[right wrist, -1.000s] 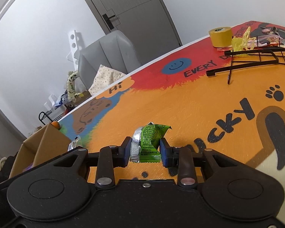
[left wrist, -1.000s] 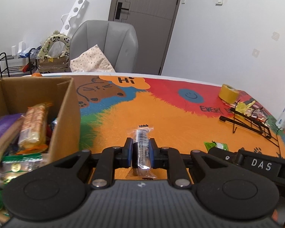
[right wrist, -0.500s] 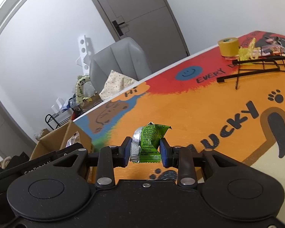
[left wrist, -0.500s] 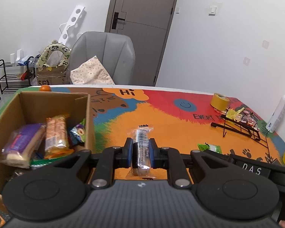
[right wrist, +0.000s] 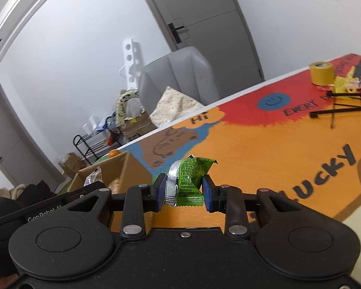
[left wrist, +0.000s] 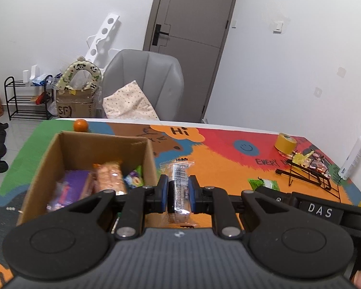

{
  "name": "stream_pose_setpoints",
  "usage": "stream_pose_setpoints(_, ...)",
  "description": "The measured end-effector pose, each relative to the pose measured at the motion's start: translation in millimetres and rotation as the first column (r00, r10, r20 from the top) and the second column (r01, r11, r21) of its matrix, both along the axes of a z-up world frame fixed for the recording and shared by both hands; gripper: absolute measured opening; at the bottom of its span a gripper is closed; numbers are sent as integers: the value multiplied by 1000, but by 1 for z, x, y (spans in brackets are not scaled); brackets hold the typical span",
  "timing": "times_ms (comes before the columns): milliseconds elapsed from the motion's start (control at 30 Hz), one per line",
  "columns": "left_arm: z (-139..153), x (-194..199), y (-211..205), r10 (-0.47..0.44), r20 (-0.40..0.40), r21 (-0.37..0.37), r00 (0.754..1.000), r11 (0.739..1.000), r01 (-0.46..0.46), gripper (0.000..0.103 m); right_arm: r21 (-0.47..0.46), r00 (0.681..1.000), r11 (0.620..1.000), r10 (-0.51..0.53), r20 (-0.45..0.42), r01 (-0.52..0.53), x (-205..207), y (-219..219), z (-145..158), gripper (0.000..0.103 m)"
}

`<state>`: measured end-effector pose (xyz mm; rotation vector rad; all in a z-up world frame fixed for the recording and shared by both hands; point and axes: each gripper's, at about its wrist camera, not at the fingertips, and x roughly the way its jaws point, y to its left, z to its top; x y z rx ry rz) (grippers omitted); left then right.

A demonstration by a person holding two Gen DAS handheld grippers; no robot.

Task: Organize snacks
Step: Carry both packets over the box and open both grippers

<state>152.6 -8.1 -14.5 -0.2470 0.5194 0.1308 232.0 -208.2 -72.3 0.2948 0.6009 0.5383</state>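
Observation:
My left gripper (left wrist: 178, 193) is shut on a clear-wrapped snack bar (left wrist: 179, 187), held above the table just right of an open cardboard box (left wrist: 84, 144). Inside the box lie a purple pack (left wrist: 72, 187), an orange cracker pack (left wrist: 108, 175) and other snacks. My right gripper (right wrist: 183, 192) is shut on a green snack packet (right wrist: 190, 178) with a silver edge, held over the orange mat. In the right wrist view the box (right wrist: 122, 168) sits to the left and the left gripper's body (right wrist: 48, 212) shows in front of it. The green packet (left wrist: 264, 183) also shows in the left wrist view.
A yellow tape roll (left wrist: 285, 143), a black wire rack (left wrist: 308, 173) with wrappers and a white bottle (left wrist: 353, 156) stand at the table's right. A small orange (left wrist: 80, 125) lies behind the box. A grey chair (left wrist: 144, 84) stands beyond the far edge.
Both grippers have risen and drawn back with their snacks still gripped. The box now shows whole and lower in the left wrist view, and it has come closer in the right wrist view.

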Motion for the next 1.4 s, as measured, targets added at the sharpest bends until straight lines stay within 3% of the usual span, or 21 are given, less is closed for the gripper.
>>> stream_pose_setpoints(667,15,-30,85,116,-11,-25,993,993,-116,17,-57,983,982,182,25,-180,-9,84,23,30)
stream_pose_setpoints(1400,4,-46,113,131,-79,-57,988,989,-136,22,-99,974,969,227,16,-224,-18,117,28,32)
